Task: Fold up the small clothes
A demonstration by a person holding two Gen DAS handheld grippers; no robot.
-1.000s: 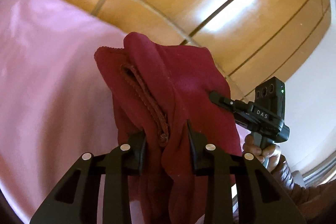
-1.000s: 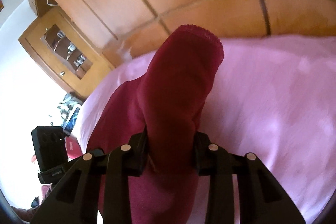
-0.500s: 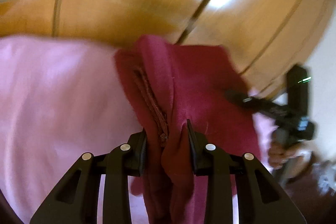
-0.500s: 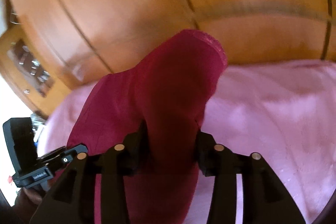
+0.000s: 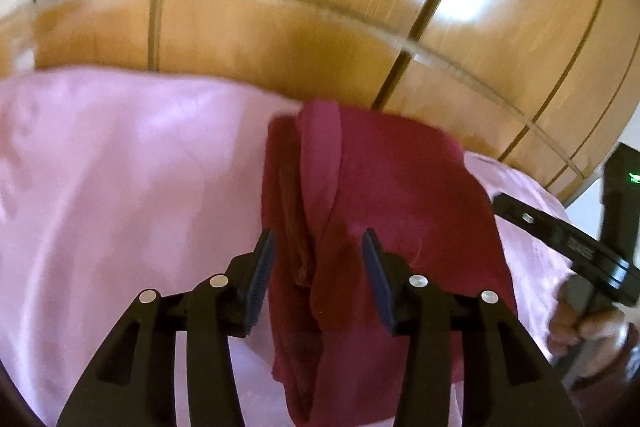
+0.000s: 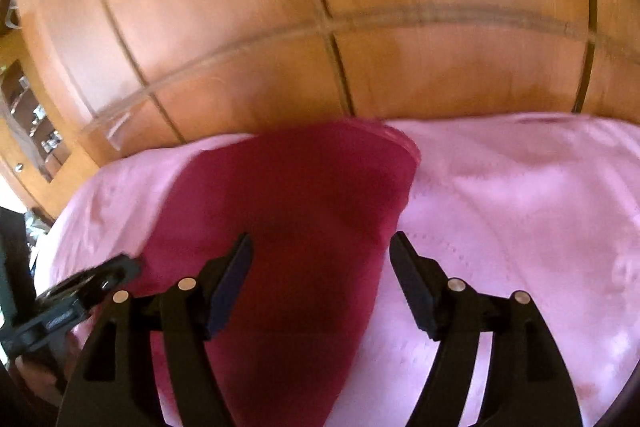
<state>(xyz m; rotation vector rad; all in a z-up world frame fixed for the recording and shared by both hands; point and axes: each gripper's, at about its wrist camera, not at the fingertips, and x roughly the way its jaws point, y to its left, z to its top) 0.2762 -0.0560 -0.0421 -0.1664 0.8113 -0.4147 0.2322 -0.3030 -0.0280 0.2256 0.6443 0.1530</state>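
A dark red, soft fabric garment (image 5: 392, 195) is lying bunched on a bed covered with a pale pink sheet (image 5: 120, 187), close to the bed's far edge, where a glossy orange-brown wooden panelled wall (image 5: 280, 27) is rising just behind it. In the left wrist view the black two-finger left gripper (image 5: 318, 275) is sitting with its jaws parted on either side of a raised fold of the garment; the left pad is standing just off the cloth, and whether the right pad is touching it cannot be told. A ridge of thicker, seam-like cloth is running down the garment between the fingers. At the right edge of that view the other black handheld tool is showing, gripped by the person's right hand (image 5: 584, 323). In the right wrist view the black two-finger right gripper (image 6: 320, 279) is spread wide, its left finger lying over the red garment (image 6: 288, 211) and its right finger over the pink sheet (image 6: 520, 207), with the garment's right border falling between them. The view is blurred. At the left edge, a wooden cabinet with glass doors (image 6: 28, 115) is standing beside the bed.
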